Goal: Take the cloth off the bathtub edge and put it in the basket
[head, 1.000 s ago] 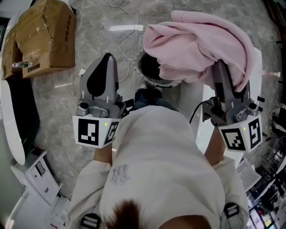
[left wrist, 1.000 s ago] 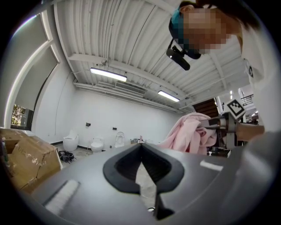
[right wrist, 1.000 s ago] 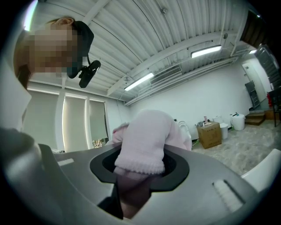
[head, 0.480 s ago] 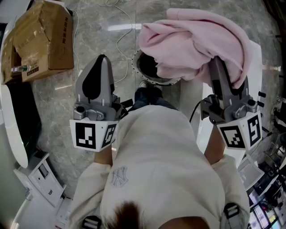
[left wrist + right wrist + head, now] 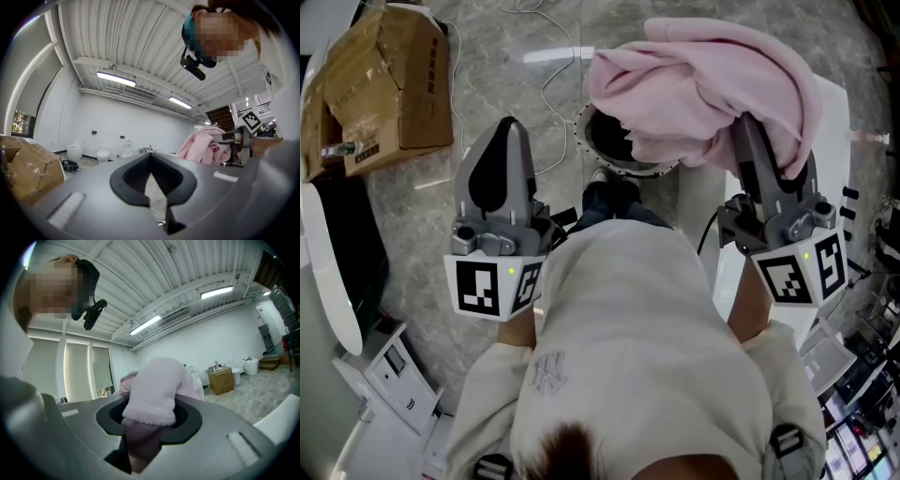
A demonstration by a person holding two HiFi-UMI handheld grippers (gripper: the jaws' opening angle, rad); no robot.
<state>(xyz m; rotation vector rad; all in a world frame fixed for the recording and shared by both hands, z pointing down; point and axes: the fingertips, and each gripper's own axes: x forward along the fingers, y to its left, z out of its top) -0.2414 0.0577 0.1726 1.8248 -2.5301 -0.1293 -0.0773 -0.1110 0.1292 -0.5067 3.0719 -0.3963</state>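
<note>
A big pink cloth (image 5: 703, 89) hangs bunched over my right gripper (image 5: 753, 139), which is shut on a fold of it; the fingertips are buried under the fabric. In the right gripper view the cloth (image 5: 157, 385) fills the space between the jaws. Its left part droops over the far rim of a round dark basket (image 5: 628, 172) on the floor. The white bathtub edge (image 5: 836, 122) lies to the right, under the cloth. My left gripper (image 5: 508, 127) floats left of the basket, shut and empty, its tips meeting in the left gripper view (image 5: 150, 155).
A crushed cardboard box (image 5: 384, 80) sits at the far left, with a white cable (image 5: 553, 66) trailing over the marble floor beside it. A white curved fixture (image 5: 328, 272) lines the left edge. The person's cream top (image 5: 628, 347) hides the floor below the grippers.
Both grippers have drifted a little to the left, and the pink cloth has shifted left with the right one, further over the basket. The grip is unchanged.
</note>
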